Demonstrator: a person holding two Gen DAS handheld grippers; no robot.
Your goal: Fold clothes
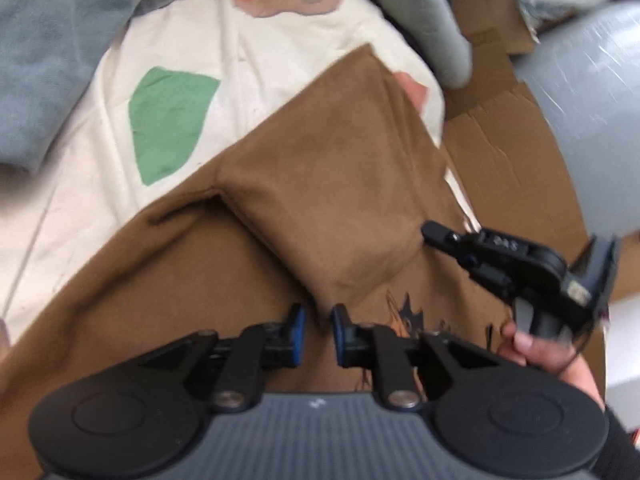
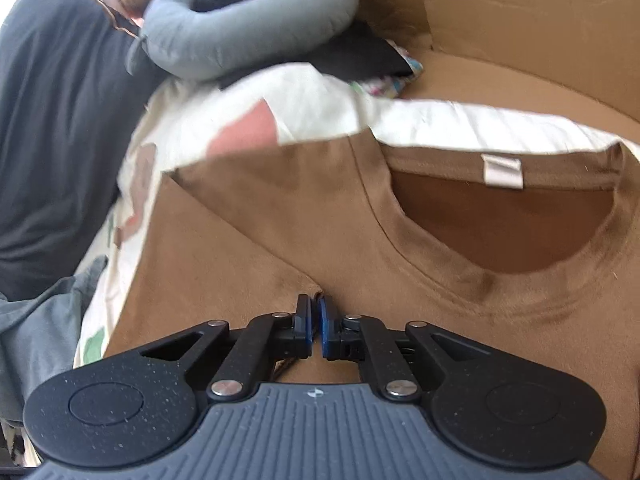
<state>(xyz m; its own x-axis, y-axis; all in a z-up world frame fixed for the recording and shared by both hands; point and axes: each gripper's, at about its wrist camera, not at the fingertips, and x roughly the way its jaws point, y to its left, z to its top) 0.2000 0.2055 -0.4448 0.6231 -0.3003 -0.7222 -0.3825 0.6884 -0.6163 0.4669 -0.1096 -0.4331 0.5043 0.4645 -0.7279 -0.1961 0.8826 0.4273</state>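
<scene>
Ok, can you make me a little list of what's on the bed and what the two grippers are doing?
garment: brown T-shirt, spread flat, sleeve folded in over the body
neck label: white tag inside the collar
underneath: cream sheet with green and pink patches
nearby: grey cushion, cardboard
left gripper: almost closed, a small gap showing, at the corner of the folded sleeve; whether it pinches cloth is unclear
right gripper: shut at a fold of the T-shirt; cloth between the pads is not clearly visible
</scene>
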